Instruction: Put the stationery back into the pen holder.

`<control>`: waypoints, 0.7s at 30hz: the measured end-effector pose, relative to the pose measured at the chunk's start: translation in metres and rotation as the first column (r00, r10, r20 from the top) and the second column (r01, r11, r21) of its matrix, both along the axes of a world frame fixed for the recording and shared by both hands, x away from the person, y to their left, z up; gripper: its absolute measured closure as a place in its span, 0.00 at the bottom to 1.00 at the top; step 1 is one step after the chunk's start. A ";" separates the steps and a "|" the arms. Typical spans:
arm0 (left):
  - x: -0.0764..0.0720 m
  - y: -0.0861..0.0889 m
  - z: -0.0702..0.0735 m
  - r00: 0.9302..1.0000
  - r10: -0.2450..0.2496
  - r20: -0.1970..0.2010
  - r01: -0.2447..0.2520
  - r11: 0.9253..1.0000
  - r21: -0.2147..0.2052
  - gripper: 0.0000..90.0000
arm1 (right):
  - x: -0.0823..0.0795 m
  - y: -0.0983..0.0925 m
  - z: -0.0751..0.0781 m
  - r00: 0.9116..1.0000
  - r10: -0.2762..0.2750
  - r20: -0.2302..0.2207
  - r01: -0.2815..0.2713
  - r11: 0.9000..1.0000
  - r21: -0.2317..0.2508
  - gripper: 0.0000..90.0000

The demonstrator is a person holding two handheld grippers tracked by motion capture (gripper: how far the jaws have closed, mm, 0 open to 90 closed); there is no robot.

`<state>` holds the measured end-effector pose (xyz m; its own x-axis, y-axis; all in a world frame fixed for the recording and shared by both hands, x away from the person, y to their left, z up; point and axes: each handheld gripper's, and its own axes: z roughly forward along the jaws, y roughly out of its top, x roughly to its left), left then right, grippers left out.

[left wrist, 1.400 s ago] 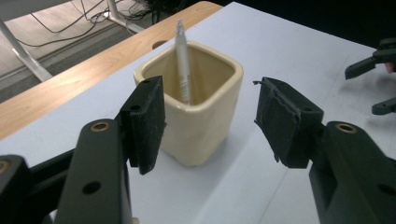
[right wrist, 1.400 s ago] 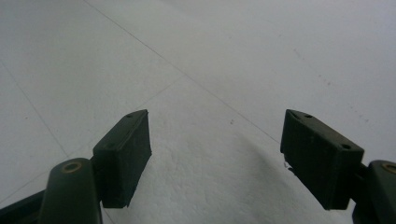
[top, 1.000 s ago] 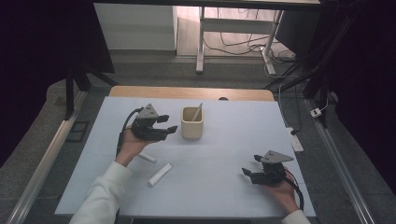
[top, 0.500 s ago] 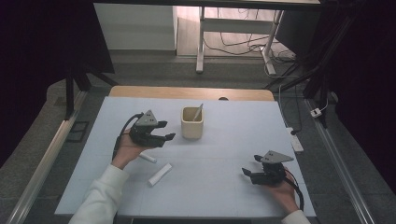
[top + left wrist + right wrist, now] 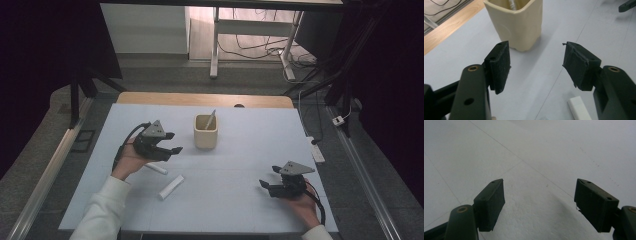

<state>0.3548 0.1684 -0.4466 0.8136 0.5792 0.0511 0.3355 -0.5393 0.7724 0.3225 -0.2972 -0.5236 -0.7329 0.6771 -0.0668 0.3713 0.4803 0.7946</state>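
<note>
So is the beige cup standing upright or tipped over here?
Upright. The beige cup stands on its base on the table, mouth upward, with a white stick leaning inside it.

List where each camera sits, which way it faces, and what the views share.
High view: above the person's side, looking forward and down on the table; both forearms and grippers show.
Left gripper view: rides the left gripper, facing the cup; open jaws show.
Right gripper view: rides the right gripper, facing bare table; open jaws show.
Shared: high and left gripper views show the cup and a white stick.
</note>
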 end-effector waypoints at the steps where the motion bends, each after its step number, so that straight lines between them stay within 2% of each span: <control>1: 0.000 0.001 0.000 1.000 -0.003 -0.007 0.003 1.000 0.004 0.40 | 0.000 0.000 0.000 1.000 0.000 0.001 0.000 1.000 0.001 0.26; 11: 0.000 0.006 -0.003 0.998 -0.010 -0.063 0.017 0.994 0.112 0.31 | 0.000 0.000 0.000 1.000 0.003 0.004 -0.003 1.000 0.001 0.26; 15: 0.003 0.008 -0.007 0.995 0.016 -0.096 -0.002 0.988 0.152 0.28 | 0.000 0.000 0.000 1.000 0.005 0.005 -0.005 1.000 -0.001 0.26; 18: 0.004 0.009 -0.009 0.992 0.022 -0.123 -0.001 0.987 0.163 0.25 | 0.000 0.000 0.001 1.000 0.006 0.005 -0.006 1.000 -0.002 0.26; 21: 0.005 0.011 -0.011 0.991 0.024 -0.131 0.000 0.983 0.182 0.23 | 0.000 0.000 0.001 1.000 0.006 0.005 -0.006 1.000 -0.001 0.26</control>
